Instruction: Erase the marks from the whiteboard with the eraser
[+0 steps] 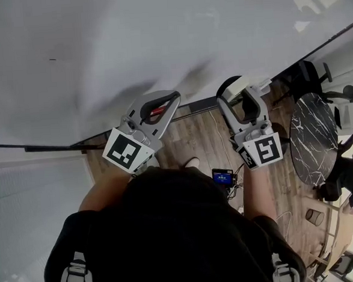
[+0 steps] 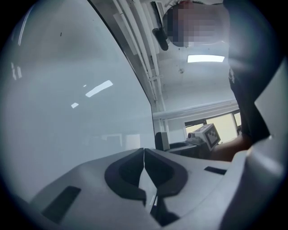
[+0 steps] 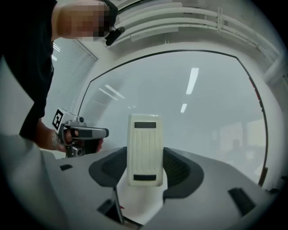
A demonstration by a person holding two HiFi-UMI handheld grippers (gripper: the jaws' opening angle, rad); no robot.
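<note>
The whiteboard (image 1: 157, 42) fills the upper head view; one small dark mark (image 1: 52, 59) shows at its upper left, also seen in the left gripper view as a short mark (image 2: 61, 33) on the board (image 2: 67, 99). My right gripper (image 1: 238, 91) is shut on a cream-white ribbed eraser (image 3: 144, 148), held upright between the jaws (image 3: 145, 157) and facing the whiteboard (image 3: 202, 103). My left gripper (image 1: 172, 98) is just left of it, close to the board's lower edge; its jaws (image 2: 144, 157) meet with nothing between them.
The board's dark lower frame (image 1: 44, 146) runs across the head view. Below lies wooden floor (image 1: 194, 136) with a small blue-screened device (image 1: 223, 177). A round marble table (image 1: 312, 137) and dark chairs (image 1: 351, 176) stand at right. White blinds (image 1: 30, 202) are at left.
</note>
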